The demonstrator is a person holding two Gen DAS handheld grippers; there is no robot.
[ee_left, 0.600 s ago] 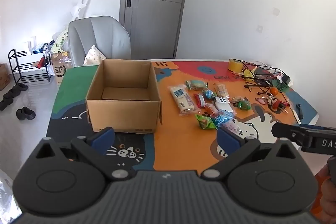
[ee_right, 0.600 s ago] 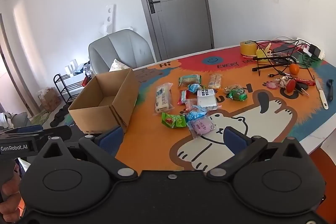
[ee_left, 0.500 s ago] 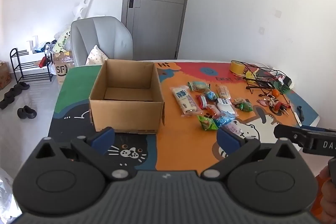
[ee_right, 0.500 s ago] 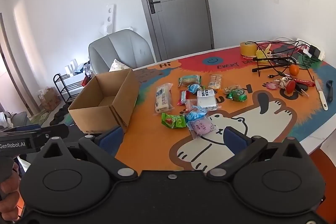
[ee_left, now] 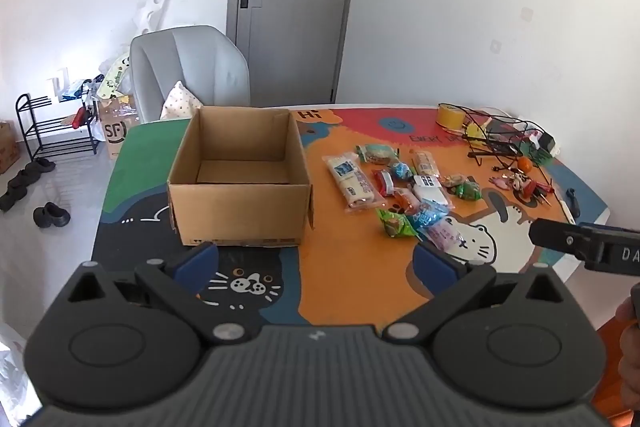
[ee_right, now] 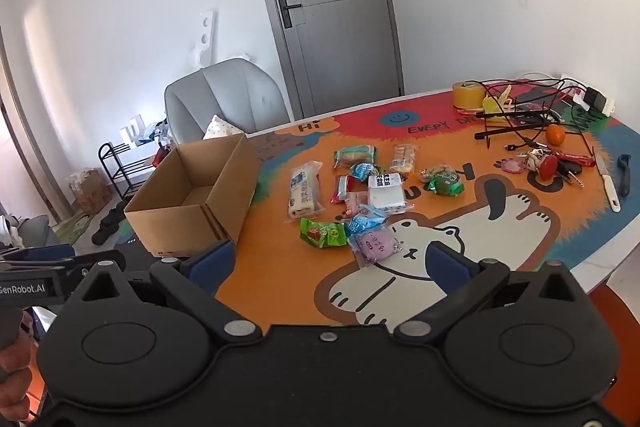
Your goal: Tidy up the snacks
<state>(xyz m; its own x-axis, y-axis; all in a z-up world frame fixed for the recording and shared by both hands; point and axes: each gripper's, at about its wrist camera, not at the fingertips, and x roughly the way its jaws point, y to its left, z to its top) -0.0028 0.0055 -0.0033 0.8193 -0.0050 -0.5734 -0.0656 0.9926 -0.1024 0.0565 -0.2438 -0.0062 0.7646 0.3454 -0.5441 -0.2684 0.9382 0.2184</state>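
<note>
An open, empty cardboard box (ee_left: 240, 183) stands on the left part of the table; it also shows in the right wrist view (ee_right: 196, 199). Several wrapped snacks (ee_left: 404, 191) lie in a loose cluster to its right, among them a long white pack (ee_right: 305, 190), a green pack (ee_right: 323, 233) and a pink pack (ee_right: 375, 243). My left gripper (ee_left: 316, 263) is open and empty, held above the table's near edge in front of the box. My right gripper (ee_right: 328, 263) is open and empty, just short of the pink pack.
The table has a colourful cartoon mat (ee_right: 460, 227). At its far right lie a tape roll (ee_right: 468, 95), tangled cables (ee_right: 528, 111), an orange (ee_right: 555, 135), keys and a knife (ee_right: 608, 187). A grey chair (ee_left: 192, 75) stands behind the box.
The left gripper has risen and tipped slightly, so the box and snacks sit a little lower in its view. The right gripper has hardly moved.
</note>
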